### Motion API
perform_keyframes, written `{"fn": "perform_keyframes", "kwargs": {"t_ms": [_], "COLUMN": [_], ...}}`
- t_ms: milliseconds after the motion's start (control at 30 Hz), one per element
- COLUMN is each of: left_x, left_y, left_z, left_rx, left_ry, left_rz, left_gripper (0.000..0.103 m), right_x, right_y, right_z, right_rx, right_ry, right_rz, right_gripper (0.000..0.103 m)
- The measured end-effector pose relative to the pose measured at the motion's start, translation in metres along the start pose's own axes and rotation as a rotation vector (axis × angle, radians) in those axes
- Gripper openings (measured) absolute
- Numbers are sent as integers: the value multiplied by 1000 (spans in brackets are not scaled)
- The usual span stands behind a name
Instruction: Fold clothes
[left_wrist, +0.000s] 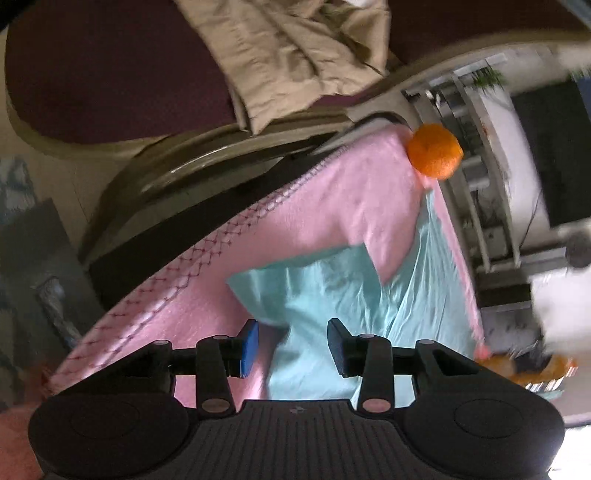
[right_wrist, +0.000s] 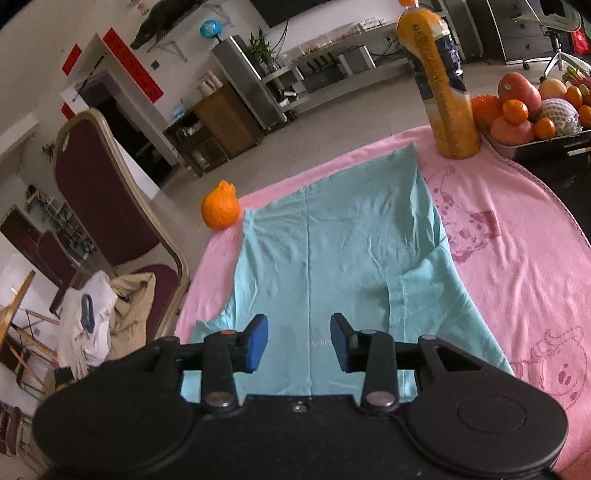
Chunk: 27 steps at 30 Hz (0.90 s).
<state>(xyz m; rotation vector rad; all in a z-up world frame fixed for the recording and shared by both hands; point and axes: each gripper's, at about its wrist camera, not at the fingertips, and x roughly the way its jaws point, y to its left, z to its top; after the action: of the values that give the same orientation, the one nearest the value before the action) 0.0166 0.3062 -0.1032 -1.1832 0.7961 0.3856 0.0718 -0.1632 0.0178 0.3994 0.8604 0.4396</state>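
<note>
Teal garment (right_wrist: 332, 240) flat on pink towel (right_wrist: 517, 258) over desk; orange (right_wrist: 220, 208) at far corner. Left gripper (left_wrist: 291, 343), right gripper (right_wrist: 299, 341): jaws released, nothing grasped.

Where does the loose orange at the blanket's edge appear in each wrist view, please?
Left wrist view: the orange sits upper right, at the pink blanket's far corner.
Right wrist view: the orange sits left of centre, at the blanket's left edge.
Shared landmark: the teal garment.
</note>
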Motion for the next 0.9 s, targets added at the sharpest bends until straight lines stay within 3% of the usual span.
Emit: {"fn": "perform_keyframes", "kwargs": {"t_ms": [167,200,233,267,433,567,667,767,900], "left_x": [3,2,0,-2,-4,-20,-30,-34,-22], "left_y": [17,20,23,24,15,-11,-44,-87,-143], "left_z": [9,8,8,8,4,-2,-14,-43,-115], "left_rx": [-127,-147,-164,-166,-67,98,281,537,949], "left_ry": [-41,-55,-70,-86,-122,-201,-281,-357,-394], "left_rz": [-9,-12,-11,10,70,109,135,153,170], "left_gripper": [34,30,18,7,0,0,0,0,0], "right_x": [4,5,5,6,9,7,3,-1,-6], "right_y": [-3,-4,-5,-6,-12,-20,-30,-41,-57], "right_z": [-6,-7,-7,-7,-11,-13,-14,-16,-19], "right_rx": [3,6,10,16,35,56,79,112,156], "right_ry": [16,18,19,21,32,31,22,14,6], "right_rz": [-14,-15,-16,-13,-5,-1,4,13,26], "right_gripper": [39,39,39,39,40,40,40,40,40]}}
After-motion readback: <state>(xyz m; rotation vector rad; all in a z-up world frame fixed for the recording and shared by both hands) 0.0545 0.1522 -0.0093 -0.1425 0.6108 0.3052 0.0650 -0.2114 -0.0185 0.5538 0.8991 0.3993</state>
